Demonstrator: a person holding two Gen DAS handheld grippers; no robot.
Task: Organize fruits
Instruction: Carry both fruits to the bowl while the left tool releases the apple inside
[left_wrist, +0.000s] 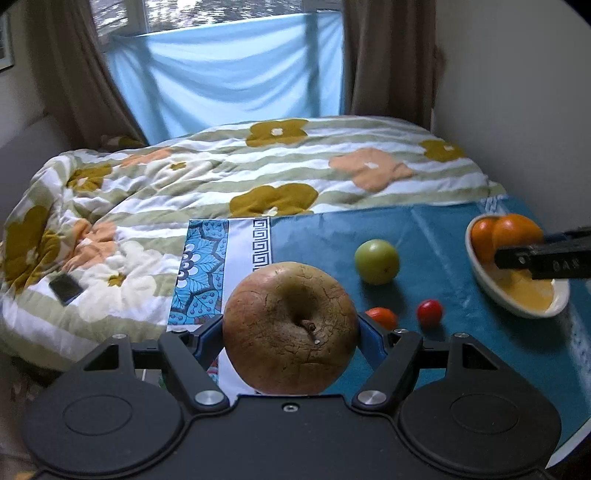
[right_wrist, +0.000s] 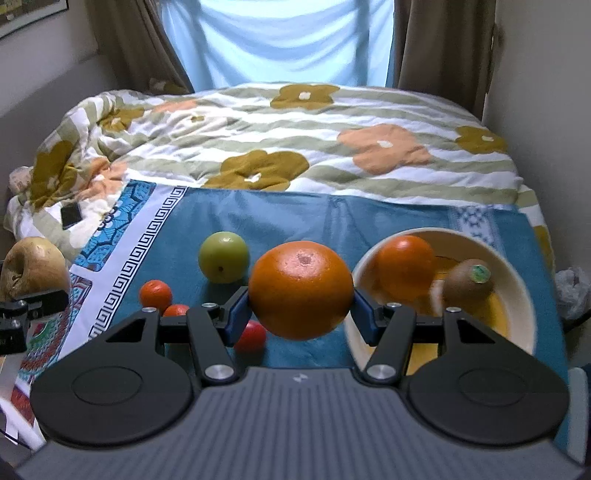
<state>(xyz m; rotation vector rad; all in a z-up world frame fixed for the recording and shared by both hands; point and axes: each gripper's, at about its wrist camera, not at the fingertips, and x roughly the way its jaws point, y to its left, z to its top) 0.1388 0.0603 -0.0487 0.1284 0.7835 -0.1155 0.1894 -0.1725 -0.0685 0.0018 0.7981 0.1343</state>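
Observation:
My left gripper (left_wrist: 290, 328) is shut on a large brown-yellow apple (left_wrist: 290, 326), held above the blue cloth (left_wrist: 424, 236). My right gripper (right_wrist: 301, 295) is shut on a big orange (right_wrist: 301, 290), lifted beside the cream bowl (right_wrist: 517, 266). The bowl holds another orange (right_wrist: 404, 266) and a kiwi (right_wrist: 467, 282). On the cloth lie a green apple (right_wrist: 222, 256), two small orange fruits (right_wrist: 155, 295) and a red tomato (right_wrist: 251, 336). In the left wrist view the green apple (left_wrist: 376, 261), the tomato (left_wrist: 429, 312) and the bowl (left_wrist: 517, 295) show at right.
The blue cloth (right_wrist: 288, 218) lies on a bed with a flowered quilt (right_wrist: 295, 147). A dark phone (left_wrist: 65, 288) rests on the quilt at left. Curtains and a window stand behind the bed, a wall to the right.

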